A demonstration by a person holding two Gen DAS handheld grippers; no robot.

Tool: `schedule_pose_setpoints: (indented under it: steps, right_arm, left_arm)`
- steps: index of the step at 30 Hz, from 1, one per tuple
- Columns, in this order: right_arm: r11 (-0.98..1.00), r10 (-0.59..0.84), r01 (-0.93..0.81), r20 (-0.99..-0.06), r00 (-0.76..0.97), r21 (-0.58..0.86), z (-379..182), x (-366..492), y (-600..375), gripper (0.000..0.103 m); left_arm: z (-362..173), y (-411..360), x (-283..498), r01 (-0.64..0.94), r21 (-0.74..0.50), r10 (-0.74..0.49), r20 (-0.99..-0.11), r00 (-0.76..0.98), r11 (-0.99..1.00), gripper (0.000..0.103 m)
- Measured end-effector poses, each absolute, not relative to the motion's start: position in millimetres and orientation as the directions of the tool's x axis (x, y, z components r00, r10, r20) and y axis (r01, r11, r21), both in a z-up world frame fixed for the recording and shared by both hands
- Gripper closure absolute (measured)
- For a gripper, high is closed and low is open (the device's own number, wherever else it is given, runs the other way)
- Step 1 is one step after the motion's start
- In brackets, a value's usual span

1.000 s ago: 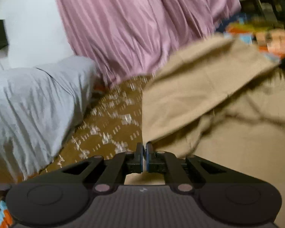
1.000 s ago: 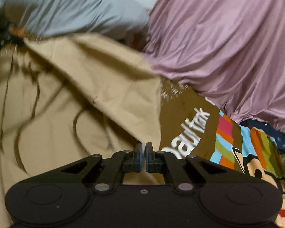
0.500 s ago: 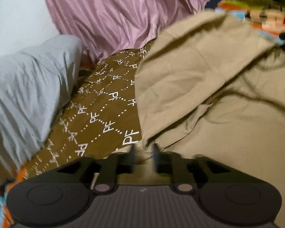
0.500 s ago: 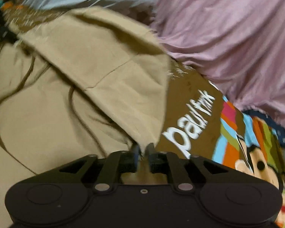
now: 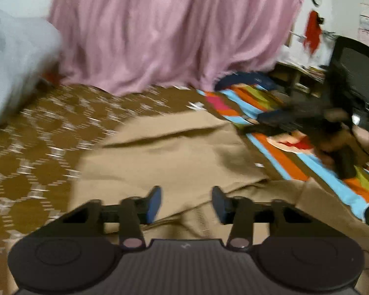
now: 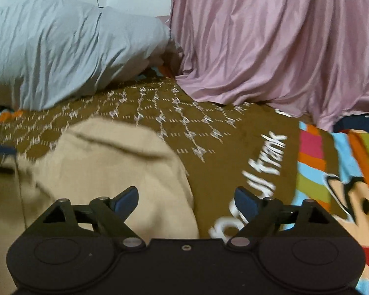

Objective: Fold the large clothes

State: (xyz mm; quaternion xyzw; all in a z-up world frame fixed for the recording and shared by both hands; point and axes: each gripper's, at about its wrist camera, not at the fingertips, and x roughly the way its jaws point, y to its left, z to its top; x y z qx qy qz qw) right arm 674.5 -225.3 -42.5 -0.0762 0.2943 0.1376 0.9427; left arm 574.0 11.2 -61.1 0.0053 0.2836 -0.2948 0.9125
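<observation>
Both wide open and holding nothing, left gripper (image 5: 186,204) and right gripper (image 6: 185,199) above the folded tan hoodie (image 5: 174,157); next, probably grab another edge.

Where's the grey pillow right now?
In the right wrist view the grey pillow lies at the upper left, on the brown blanket, beside the pink curtain and behind the tan garment.
</observation>
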Motion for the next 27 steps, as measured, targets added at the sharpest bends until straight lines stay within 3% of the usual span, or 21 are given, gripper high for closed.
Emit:
schedule_pose_setpoints:
  steps: [4, 8, 9, 10, 12, 19, 23, 26, 27]
  right_arm:
    - [0.925, 0.231, -0.364, -0.593, 0.771, -0.113, -40, 716, -193, 0.017]
    - [0.899, 0.246, -0.418, -0.636, 0.731, -0.134, -41, 743, -171, 0.02]
    - [0.892, 0.258, -0.434, -0.648, 0.717, -0.125, -42, 748, -168, 0.029]
    - [0.893, 0.256, -0.435, -0.663, 0.704, -0.117, -44, 753, -167, 0.056]
    - [0.902, 0.236, -0.417, -0.683, 0.691, -0.111, -46, 758, -164, 0.092]
    - [0.844, 0.319, -0.491, -0.535, 0.782, -0.215, -5, 683, -154, 0.098]
    - [0.818, 0.4, -0.537, -0.465, 0.789, -0.207, 17, 608, -161, 0.098]
    - [0.819, 0.436, -0.552, -0.457, 0.775, -0.156, 16, 560, -168, 0.098]
    - [0.814, 0.445, -0.56, -0.455, 0.772, -0.154, 13, 544, -168, 0.098]
  left_arm:
    - [-85, -8, 606, 0.552, -0.217, -0.56, -0.584, 0.587, 0.805, 0.089]
    - [-103, -9, 624, 0.511, -0.266, -0.551, -0.623, 0.556, 0.817, 0.099]
    - [-104, -7, 628, 0.499, -0.285, -0.554, -0.622, 0.554, 0.819, 0.1]
    - [-105, -3, 631, 0.489, -0.303, -0.558, -0.622, 0.549, 0.818, 0.101]
    - [-109, -1, 635, 0.47, -0.322, -0.556, -0.631, 0.541, 0.822, 0.101]
    - [-117, -1, 627, 0.427, -0.299, -0.512, -0.635, 0.578, 0.853, 0.101]
    - [-119, 0, 606, 0.408, -0.29, -0.497, -0.596, 0.63, 0.865, 0.101]
    - [-124, 4, 593, 0.365, -0.328, -0.489, -0.642, 0.59, 0.871, 0.1]
    - [-126, 8, 586, 0.339, -0.342, -0.481, -0.667, 0.569, 0.876, 0.091]
